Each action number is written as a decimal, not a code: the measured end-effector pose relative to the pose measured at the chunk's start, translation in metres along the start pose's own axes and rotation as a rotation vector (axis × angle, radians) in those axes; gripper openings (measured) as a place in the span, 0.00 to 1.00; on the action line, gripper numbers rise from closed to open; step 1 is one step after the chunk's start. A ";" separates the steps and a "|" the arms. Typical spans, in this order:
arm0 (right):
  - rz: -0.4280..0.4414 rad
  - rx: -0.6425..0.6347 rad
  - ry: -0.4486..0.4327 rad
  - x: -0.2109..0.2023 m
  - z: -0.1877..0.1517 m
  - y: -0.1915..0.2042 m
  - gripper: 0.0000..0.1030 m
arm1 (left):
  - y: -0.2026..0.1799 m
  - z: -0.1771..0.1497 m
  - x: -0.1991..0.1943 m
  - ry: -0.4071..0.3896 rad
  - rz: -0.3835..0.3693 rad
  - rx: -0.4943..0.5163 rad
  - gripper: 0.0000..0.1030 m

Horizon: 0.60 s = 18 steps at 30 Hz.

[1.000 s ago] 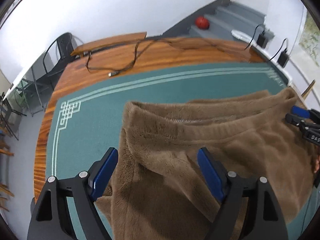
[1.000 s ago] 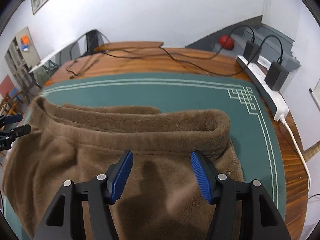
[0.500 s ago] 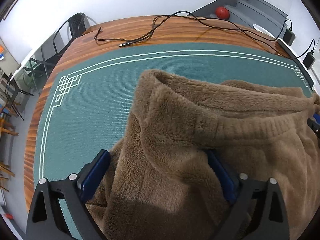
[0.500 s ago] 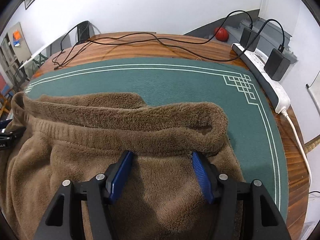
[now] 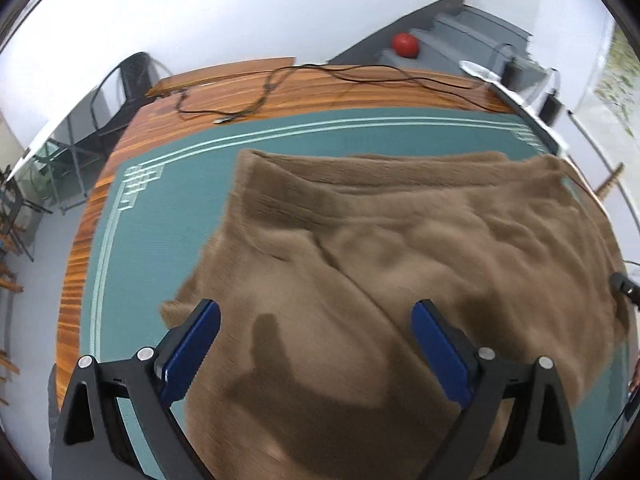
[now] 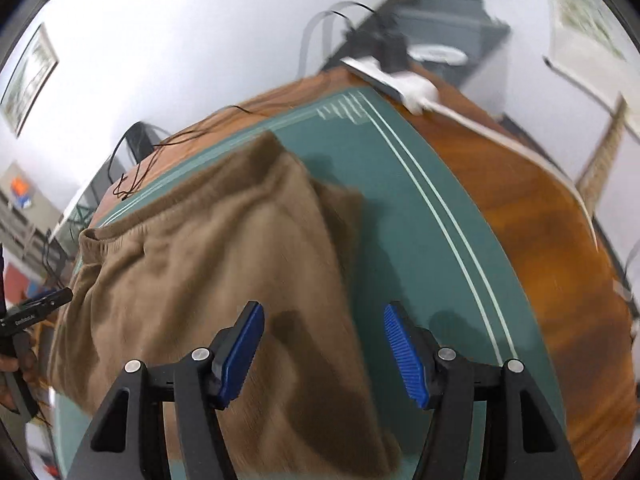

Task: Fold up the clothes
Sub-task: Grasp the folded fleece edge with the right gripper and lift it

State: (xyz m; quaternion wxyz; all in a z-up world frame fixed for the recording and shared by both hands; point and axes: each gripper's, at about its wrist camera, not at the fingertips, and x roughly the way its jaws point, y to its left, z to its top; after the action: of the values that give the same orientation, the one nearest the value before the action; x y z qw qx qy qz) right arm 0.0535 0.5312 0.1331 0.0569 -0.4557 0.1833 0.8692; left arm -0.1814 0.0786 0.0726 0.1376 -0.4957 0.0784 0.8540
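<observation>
One brown fleece garment (image 5: 400, 248) lay spread on one green mat (image 5: 168, 208), which covered the wooden surface (image 5: 304, 92). Two claws were present. The left claw (image 5: 316, 344) stood with its blue pads wide apart above the garment, gripping nothing; the fabric lay below and ahead of it, with its ribbed waistband edge at the far side. The right claw (image 6: 324, 340) also stood with pads apart and nothing clamped; the garment's right edge ran between its fingers, fabric under the left pad (image 6: 240, 352) and bare mat under the right one.

Ahead and to the right of the right claw, open mat extended to a double white border line (image 6: 440, 208), then bare wood to the surface edge. Left of the left claw, a strip of open mat ran to the border. One black cable (image 5: 256, 100) lay on the wood well beyond the left claw, and one white power strip (image 6: 400, 84) sat at the far corner beyond the right claw. The view was blurred.
</observation>
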 end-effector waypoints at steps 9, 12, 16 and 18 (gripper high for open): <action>0.109 0.199 0.034 -0.017 -0.052 -0.026 0.63 | -0.036 -0.018 0.000 0.050 -0.073 0.028 0.95; 0.156 0.271 0.046 -0.013 -0.062 -0.030 0.63 | -0.042 -0.017 -0.003 0.047 -0.091 0.027 0.95; 0.183 0.341 0.031 -0.016 -0.068 -0.031 0.63 | -0.049 -0.015 -0.009 0.036 -0.113 0.045 0.95; 0.206 0.365 0.036 -0.015 -0.071 -0.028 0.63 | -0.052 -0.015 -0.013 0.033 -0.121 0.054 0.95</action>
State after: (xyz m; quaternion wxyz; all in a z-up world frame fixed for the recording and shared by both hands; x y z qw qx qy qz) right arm 0.1244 0.5324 0.1014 0.0458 -0.4321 0.3843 0.8146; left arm -0.1463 0.1222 0.0760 0.2010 -0.5095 0.0735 0.8334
